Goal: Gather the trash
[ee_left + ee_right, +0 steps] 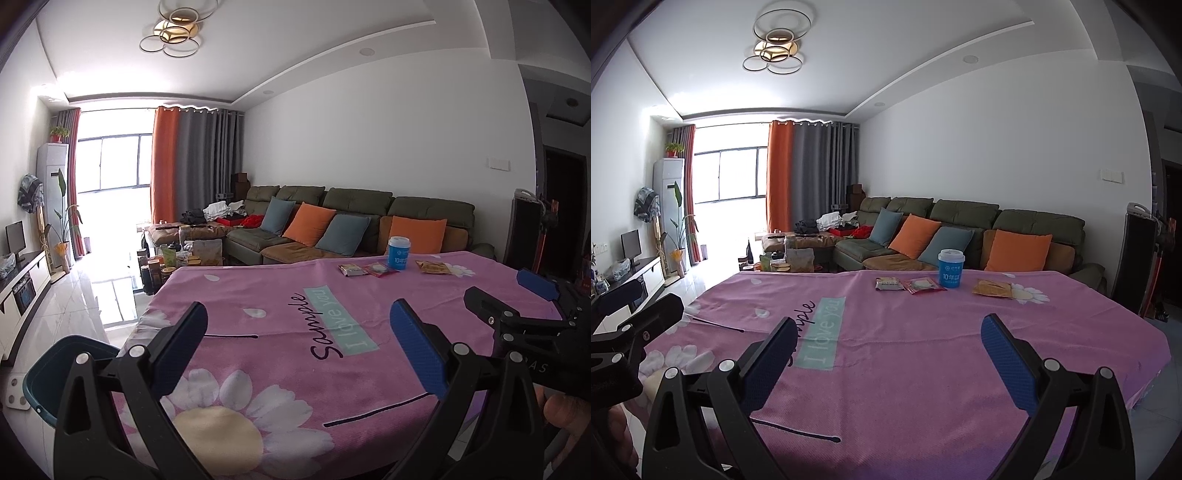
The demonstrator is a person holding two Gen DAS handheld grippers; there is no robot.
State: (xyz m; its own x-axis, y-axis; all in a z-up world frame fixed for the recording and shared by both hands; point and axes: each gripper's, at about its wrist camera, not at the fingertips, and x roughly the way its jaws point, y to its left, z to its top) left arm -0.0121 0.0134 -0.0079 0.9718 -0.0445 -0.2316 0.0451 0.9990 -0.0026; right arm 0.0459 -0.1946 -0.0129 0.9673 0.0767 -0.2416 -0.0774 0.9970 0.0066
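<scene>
On the far side of a pink flowered tablecloth lie a brown snack wrapper, a red wrapper and a yellow wrapper, with a blue paper cup standing between them. The left wrist view shows the same brown wrapper, red wrapper, cup and yellow wrapper. My left gripper is open over the near table with nothing between its fingers. My right gripper is open too, also far short of the trash. A teal bin stands at the table's near left corner.
A green sofa with orange and blue cushions runs behind the table. A cluttered coffee table stands to the left, with a TV stand along the left wall. A tall black appliance stands at the right.
</scene>
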